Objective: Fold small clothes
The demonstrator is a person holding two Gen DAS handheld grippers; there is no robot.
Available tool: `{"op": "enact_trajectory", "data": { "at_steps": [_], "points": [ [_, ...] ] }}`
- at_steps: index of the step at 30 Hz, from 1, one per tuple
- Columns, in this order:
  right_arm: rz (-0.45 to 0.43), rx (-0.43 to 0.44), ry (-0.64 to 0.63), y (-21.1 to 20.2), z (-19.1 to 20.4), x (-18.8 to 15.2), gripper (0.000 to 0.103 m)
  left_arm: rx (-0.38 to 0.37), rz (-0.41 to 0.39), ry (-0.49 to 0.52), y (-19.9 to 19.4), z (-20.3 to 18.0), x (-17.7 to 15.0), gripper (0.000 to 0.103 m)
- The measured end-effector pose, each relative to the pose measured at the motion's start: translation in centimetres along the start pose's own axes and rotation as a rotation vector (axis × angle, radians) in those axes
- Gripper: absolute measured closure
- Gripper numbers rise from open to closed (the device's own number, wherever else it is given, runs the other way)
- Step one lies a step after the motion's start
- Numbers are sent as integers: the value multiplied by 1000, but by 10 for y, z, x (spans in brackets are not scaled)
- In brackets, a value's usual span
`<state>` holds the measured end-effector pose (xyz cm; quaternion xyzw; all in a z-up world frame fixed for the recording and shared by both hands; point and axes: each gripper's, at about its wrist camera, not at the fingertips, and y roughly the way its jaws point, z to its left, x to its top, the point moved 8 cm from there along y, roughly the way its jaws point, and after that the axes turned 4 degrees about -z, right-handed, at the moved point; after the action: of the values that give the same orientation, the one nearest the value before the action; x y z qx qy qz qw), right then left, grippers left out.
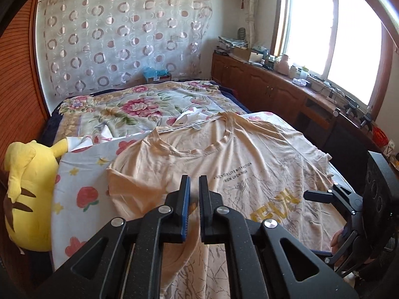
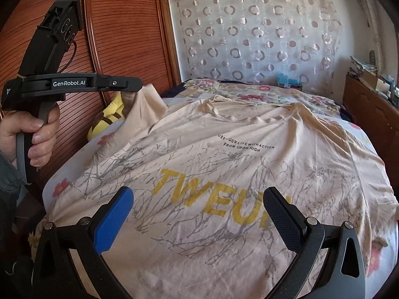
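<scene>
A beige T-shirt (image 1: 239, 159) with yellow letters and grey branch print lies face up on the bed; it also fills the right wrist view (image 2: 224, 164). My left gripper (image 1: 194, 182) is shut on the shirt's left sleeve and holds it lifted off the bed; in the right wrist view the left gripper (image 2: 139, 87) shows with the sleeve (image 2: 147, 104) hanging from its jaws. My right gripper (image 2: 199, 199) is open and empty, low over the shirt's lower front. It also shows in the left wrist view (image 1: 321, 194) at the right edge.
The bed (image 1: 82, 182) has a flowered sheet and a floral quilt (image 1: 139, 104) behind. A yellow plush toy (image 1: 27, 194) sits at the bed's left edge by a wooden wardrobe (image 2: 119, 37). A cluttered wooden cabinet (image 1: 286, 84) runs under the window on the right.
</scene>
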<state>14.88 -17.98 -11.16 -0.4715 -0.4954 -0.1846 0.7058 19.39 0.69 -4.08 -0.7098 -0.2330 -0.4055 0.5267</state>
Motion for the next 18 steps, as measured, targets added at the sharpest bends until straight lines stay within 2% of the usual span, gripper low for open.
{"op": "enact_trajectory", "data": {
  "at_steps": [2,4,6,8,12,16,18],
  "points": [
    [1,-4,4,2,0,0,0,11,5,-6,-2,7,-3,83],
    [4,-5,7,5,3,-2,0,36,13,-17,-7,15,-9,82],
    [5,-1,8,6,7,-2,0,62,23,-23,-6,27,-16,76],
    [6,3,4,9,12,-1,0,99,27,-37,-11,43,-27,64],
    [6,13,-14,14,17,2,0,160,76,-84,-11,79,-55,63],
    [7,25,-37,21,16,11,7,241,144,-99,-3,110,-87,63],
    [4,32,-62,26,18,18,13,262,175,-106,3,121,-100,46]
  ]
}}
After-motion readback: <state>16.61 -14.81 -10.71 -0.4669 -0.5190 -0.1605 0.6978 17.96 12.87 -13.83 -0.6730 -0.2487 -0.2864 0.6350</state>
